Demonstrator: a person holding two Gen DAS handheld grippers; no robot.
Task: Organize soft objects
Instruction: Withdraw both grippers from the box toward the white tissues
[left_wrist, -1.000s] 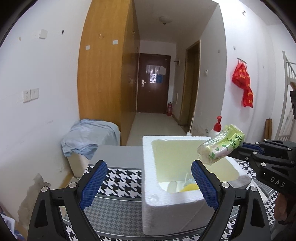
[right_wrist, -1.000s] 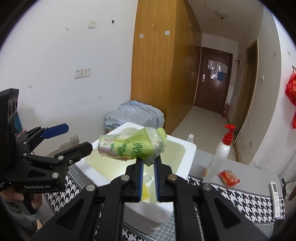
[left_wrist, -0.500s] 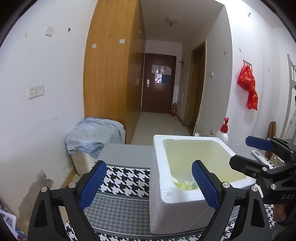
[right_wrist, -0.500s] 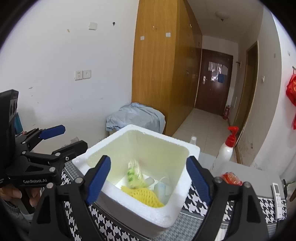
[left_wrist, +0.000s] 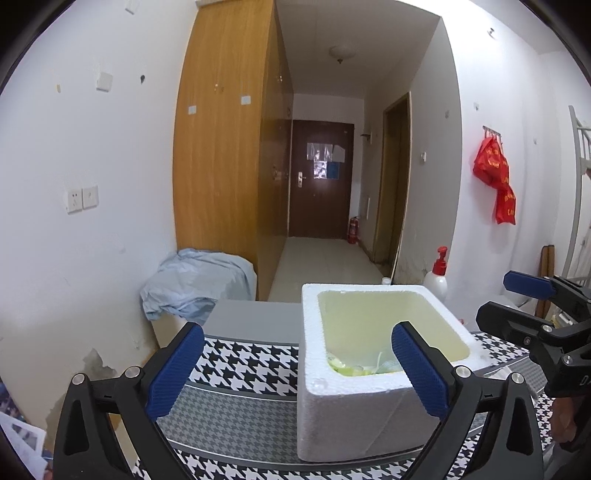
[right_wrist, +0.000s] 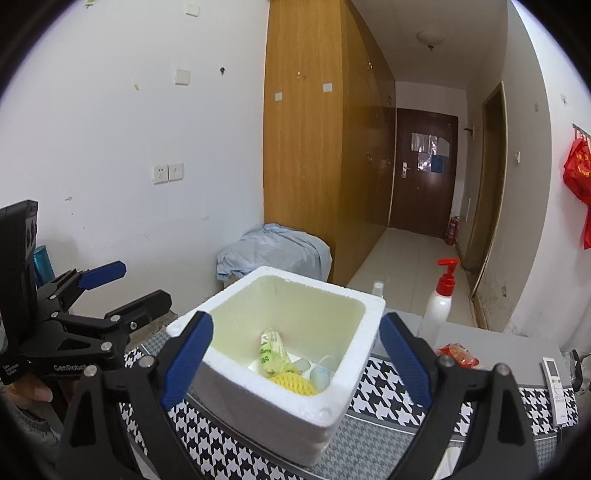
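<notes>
The desk (right_wrist: 373, 439), covered in a black-and-white houndstooth cloth, fills the lower part of both views. On it stands a white foam box (right_wrist: 295, 417), open at the top; in the right wrist view it sits at centre, in the left wrist view at about 4 o'clock (left_wrist: 351, 417). The right tongs (right_wrist: 295, 363) are spread wide with nothing between them, one blue pad on each side of the box's near corner, above it. The left tongs (left_wrist: 297, 373) are likewise released and empty, their right pad in front of the box opening; they also show at 9 o'clock in the right wrist view. Behind the box at 2 o'clock stands a white pump bottle (right_wrist: 437, 304) with a red top. Inside the box, a green tissue pack (right_wrist: 272, 352) leans upright against the yellow foam net (right_wrist: 293, 384) at the bottom. A red packet (right_wrist: 458, 356) and a white remote (right_wrist: 556, 386) lie on the desk at 3 o'clock.
</notes>
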